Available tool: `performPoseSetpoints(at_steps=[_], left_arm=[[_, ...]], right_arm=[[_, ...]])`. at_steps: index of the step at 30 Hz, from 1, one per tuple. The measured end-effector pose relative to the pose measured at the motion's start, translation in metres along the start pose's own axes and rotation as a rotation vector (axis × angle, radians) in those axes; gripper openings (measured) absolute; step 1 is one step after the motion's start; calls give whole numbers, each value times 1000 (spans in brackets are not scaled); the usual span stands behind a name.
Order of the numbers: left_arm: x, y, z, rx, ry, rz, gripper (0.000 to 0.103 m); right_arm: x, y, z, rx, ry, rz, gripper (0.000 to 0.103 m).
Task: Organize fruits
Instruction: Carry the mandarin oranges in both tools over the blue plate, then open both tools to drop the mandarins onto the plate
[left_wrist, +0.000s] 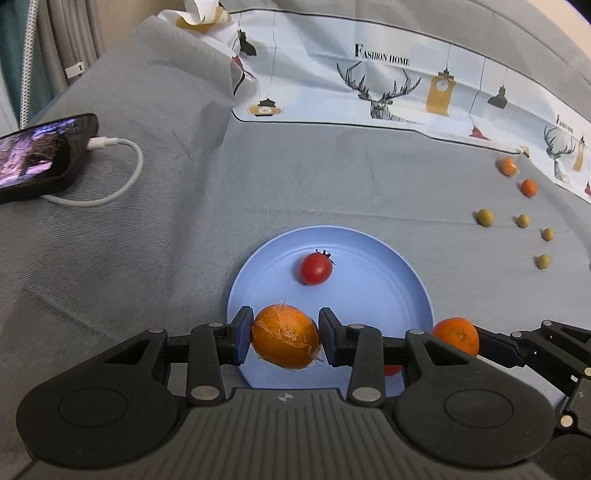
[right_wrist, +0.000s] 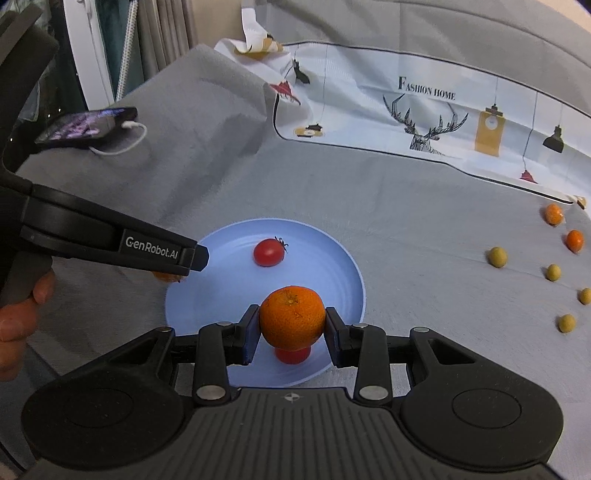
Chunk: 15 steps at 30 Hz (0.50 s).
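Note:
A light blue plate (left_wrist: 369, 295) lies on the grey cloth, also in the right wrist view (right_wrist: 325, 266). A red tomato (left_wrist: 315, 268) (right_wrist: 269, 252) sits on its far side. My left gripper (left_wrist: 285, 341) is shut on a plastic-wrapped orange (left_wrist: 284, 341) over the plate's near left rim. My right gripper (right_wrist: 291, 325) is shut on a bare orange (right_wrist: 291, 318) (left_wrist: 458, 334) above the plate's near side. A second red tomato (right_wrist: 291, 355) lies on the plate under that orange, mostly hidden.
Two small oranges (left_wrist: 509, 166) (right_wrist: 554, 214) and several olive-green fruits (left_wrist: 484, 217) (right_wrist: 496, 256) lie on the cloth at the right. A phone (left_wrist: 40, 155) with a white charging cable (left_wrist: 122, 173) lies at the left. A printed cloth (left_wrist: 369, 85) runs along the back.

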<state>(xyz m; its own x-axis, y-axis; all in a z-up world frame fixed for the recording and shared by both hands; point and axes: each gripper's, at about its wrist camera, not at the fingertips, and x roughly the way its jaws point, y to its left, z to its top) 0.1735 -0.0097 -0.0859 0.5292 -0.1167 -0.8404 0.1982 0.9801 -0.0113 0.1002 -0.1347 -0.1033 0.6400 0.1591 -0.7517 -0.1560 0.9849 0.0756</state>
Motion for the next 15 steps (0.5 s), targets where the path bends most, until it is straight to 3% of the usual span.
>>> performPoseSetpoints(at_steps=[7,8,10,11,12,13,15], left_arm=[[26,2,3,28,28,33,43],[27,3,3,38,24,34,47],[25,3,4,63,6,34,68],[21,3,4,69,-15,35,88],[16,3,3,73,-42,39,99],[10,2,2,78,-62,39,101],[-4,0,-1,96,-90,32,102]], right_arm=[[26,3,4,-37,33,6,39],[30,3,6,-42,36,5,39],[35,4,9,-61,38,7,42],[35,5,11,-70,35,0,46],[34,4,13,-72,26,-10,55],[31,4,15,-73,18,-17,67],[21,2,17,-76,9,-19,78]])
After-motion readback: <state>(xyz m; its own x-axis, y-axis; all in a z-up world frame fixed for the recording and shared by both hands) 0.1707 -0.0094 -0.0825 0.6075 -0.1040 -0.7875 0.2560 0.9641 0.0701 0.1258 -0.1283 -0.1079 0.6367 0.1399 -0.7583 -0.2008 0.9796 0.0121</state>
